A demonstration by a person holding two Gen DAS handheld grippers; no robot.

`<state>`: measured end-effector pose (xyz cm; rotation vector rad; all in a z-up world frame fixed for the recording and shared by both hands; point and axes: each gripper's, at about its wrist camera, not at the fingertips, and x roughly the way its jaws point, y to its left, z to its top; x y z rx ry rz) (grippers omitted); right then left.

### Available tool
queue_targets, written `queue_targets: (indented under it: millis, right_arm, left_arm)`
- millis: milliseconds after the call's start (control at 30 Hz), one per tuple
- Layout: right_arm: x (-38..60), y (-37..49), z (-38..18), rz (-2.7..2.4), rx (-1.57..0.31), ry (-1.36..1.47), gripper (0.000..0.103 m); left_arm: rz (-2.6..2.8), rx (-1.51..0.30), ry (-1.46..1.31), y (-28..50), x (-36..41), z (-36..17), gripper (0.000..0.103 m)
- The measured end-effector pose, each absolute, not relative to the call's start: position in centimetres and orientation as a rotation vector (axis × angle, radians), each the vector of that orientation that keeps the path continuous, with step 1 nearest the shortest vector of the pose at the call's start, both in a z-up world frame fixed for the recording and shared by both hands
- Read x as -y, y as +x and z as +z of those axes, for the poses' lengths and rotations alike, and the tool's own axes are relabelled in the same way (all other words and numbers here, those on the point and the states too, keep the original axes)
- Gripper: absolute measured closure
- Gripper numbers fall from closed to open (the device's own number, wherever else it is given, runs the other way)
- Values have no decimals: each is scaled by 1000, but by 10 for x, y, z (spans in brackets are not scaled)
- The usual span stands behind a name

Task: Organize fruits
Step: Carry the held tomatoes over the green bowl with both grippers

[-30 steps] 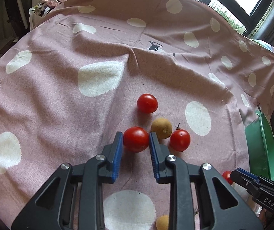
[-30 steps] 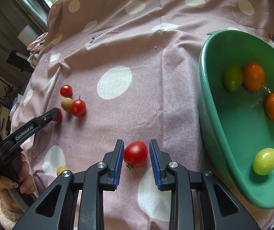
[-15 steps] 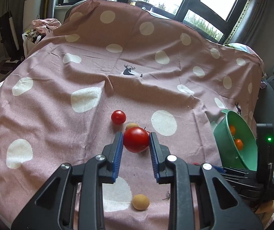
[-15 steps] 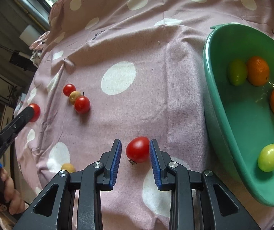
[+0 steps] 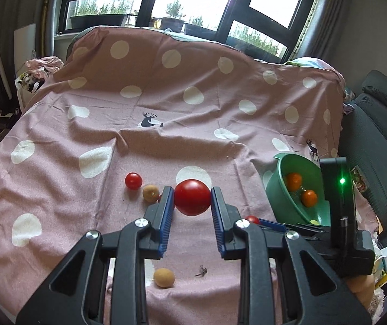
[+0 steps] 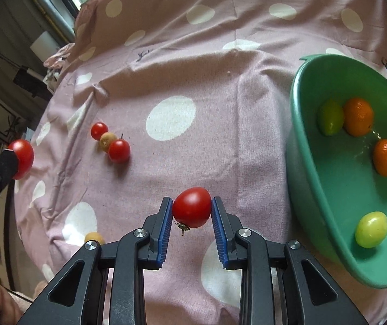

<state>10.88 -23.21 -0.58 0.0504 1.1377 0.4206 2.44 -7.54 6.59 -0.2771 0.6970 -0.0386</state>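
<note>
My left gripper (image 5: 192, 199) is shut on a red tomato (image 5: 192, 197) and holds it above the pink spotted cloth (image 5: 166, 124); the same tomato shows at the left edge of the right wrist view (image 6: 22, 157). My right gripper (image 6: 192, 208) is shut on another red tomato (image 6: 192, 207) with its stem down, left of the green bowl (image 6: 299, 140). The bowl holds two oranges (image 6: 357, 116) and two green-yellow fruits (image 6: 371, 228). On the cloth lie two red tomatoes (image 6: 119, 150) with a brown fruit (image 6: 106, 140) between them.
Another small brown fruit (image 5: 163, 277) and a loose stem (image 5: 201, 270) lie on the cloth near me. A grey sofa (image 5: 377, 124) stands to the right of the cloth. Windows (image 5: 166, 0) are behind.
My left gripper has lifted its tomato off the cloth and tilted up. My right gripper has closed on its tomato and raised it slightly toward the bowl.
</note>
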Motion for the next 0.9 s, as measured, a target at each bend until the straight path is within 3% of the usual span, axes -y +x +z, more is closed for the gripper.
queue_targets:
  millis: [467, 900]
  right_arm:
    - [318, 88, 72, 319, -858, 220, 73]
    - [397, 93, 67, 124, -838, 349, 73]
  left_arm:
    - [-221, -662, -187, 35, 163, 92, 76]
    - [-410, -793, -188, 79, 243, 66, 75]
